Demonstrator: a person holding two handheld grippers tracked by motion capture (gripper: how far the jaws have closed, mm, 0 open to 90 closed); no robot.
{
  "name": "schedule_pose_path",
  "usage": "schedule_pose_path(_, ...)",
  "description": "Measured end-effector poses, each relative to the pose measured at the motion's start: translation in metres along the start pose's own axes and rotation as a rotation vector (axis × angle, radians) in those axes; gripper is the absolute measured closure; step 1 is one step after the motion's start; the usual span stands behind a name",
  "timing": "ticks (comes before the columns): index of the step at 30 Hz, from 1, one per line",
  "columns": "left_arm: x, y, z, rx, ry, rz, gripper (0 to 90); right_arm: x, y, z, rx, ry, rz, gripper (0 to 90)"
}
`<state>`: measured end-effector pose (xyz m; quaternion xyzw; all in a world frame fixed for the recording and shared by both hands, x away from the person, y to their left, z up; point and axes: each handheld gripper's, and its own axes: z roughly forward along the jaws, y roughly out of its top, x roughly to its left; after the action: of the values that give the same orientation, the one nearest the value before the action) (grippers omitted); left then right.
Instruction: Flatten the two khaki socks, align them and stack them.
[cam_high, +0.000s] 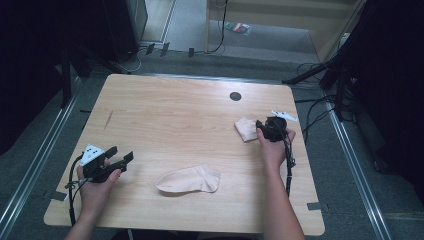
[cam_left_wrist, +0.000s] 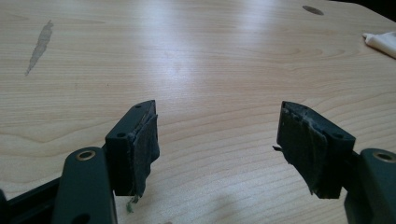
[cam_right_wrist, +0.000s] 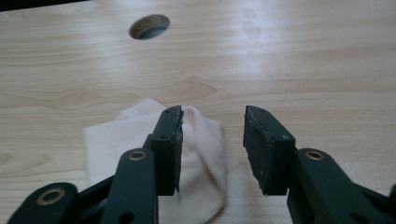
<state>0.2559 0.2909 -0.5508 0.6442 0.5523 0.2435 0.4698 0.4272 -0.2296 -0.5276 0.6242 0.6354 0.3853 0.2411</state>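
One folded sock (cam_high: 246, 129) lay released beneath the right gripper's (cam_high: 261, 125) parted jaws, while the flat sock (cam_high: 189, 179) waited untouched near the spread, empty left gripper (cam_high: 121, 154).

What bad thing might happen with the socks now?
The right gripper stands open over the folded sock, with only part of the fabric between its jaws, so closing may pinch one layer and unfold it. That sock sits near the table's right edge and might slide off. The flat sock lies apart from both grippers.
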Motion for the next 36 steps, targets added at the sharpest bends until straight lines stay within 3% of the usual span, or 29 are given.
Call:
schedule_pose_path(1, 0.0, 0.0, 0.0, 0.001, -0.001, -0.001, 30.1, -0.006, -0.003, 0.006, 0.006, 0.018, 0.021, 49.1)
schedule_pose_path(4, 0.0, 0.0, 0.0, 0.001, 0.0, 0.0, 30.3, -0.005, -0.005, 0.01, 0.002, 0.033, 0.013, 41.4)
schedule_pose_path(5, 0.0, 0.0, 0.0, 0.002, 0.001, 0.002, 30.3, 0.002, -0.006, 0.01, -0.007, 0.066, -0.009, 36.4)
schedule_pose_path(8, 0.0, 0.0, 0.0, 0.003, 0.001, 0.002, 30.4, 0.011, -0.008, 0.012, -0.001, 0.093, -0.044, 32.5)
schedule_pose_path(9, 0.0, 0.0, 0.0, 0.002, 0.001, 0.002, 30.4, 0.022, -0.011, 0.015, 0.016, 0.086, -0.087, 32.7)
schedule_pose_path(10, 0.0, 0.0, 0.0, 0.002, 0.001, 0.002, 30.4, 0.022, -0.011, 0.015, 0.016, 0.086, -0.087, 32.7)
schedule_pose_path(11, 0.0, 0.0, 0.0, 0.003, 0.0, 0.001, 30.4, 0.029, -0.015, 0.02, 0.028, 0.055, -0.119, 35.0)
schedule_pose_path(12, 0.0, 0.0, 0.0, 0.003, 0.0, 0.001, 30.5, 0.029, -0.015, 0.02, 0.028, 0.055, -0.119, 35.0)
schedule_pose_path(13, 0.0, 0.0, 0.0, 0.003, 0.0, -0.001, 30.5, 0.033, -0.016, 0.02, 0.038, 0.011, -0.142, 43.2)
schedule_pose_path(14, 0.0, 0.0, 0.0, 0.003, 0.0, -0.001, 30.6, 0.033, -0.016, 0.02, 0.038, 0.011, -0.142, 43.2)
schedule_pose_path(15, 0.001, 0.0, 0.0, 0.004, 0.002, 0.0, 30.7, 0.038, -0.018, 0.02, 0.04, -0.034, -0.181, 65.8)
schedule_pose_path(16, 0.001, 0.0, 0.0, 0.004, 0.002, 0.0, 30.8, 0.038, -0.018, 0.02, 0.04, -0.034, -0.181, 65.8)
schedule_pose_path(17, 0.001, 0.0, 0.0, 0.005, 0.001, -0.001, 30.8, 0.039, -0.017, 0.019, 0.044, -0.027, -0.194, 76.2)
schedule_pose_path(18, 0.001, 0.0, 0.0, 0.005, 0.001, -0.001, 30.8, 0.04, -0.017, 0.018, 0.057, -0.024, -0.189, 80.4)
schedule_pose_path(20, 0.001, 0.0, 0.0, 0.006, 0.002, 0.0, 30.9, 0.043, -0.014, 0.015, 0.065, -0.035, -0.197, 82.7)
schedule_pose_path(24, 0.001, 0.0, 0.0, 0.006, 0.004, -0.002, 31.2, 0.058, -0.01, 0.004, 0.025, 0.019, -0.168, 83.1)
schedule_pose_path(26, 0.0, 0.0, 0.001, 0.008, 0.007, -0.001, 31.3, 0.088, -0.008, -0.005, 0.005, 0.079, -0.188, 83.1)
schedule_pose_path(32, -0.001, 0.0, 0.0, 0.006, 0.009, -0.002, 31.5, 0.146, -0.017, -0.014, 0.017, 0.205, -0.185, 83.1)
schedule_pose_path(36, 0.0, 0.0, 0.0, 0.007, 0.005, -0.003, 31.4, 0.172, -0.029, -0.01, 0.041, 0.209, -0.211, 83.1)
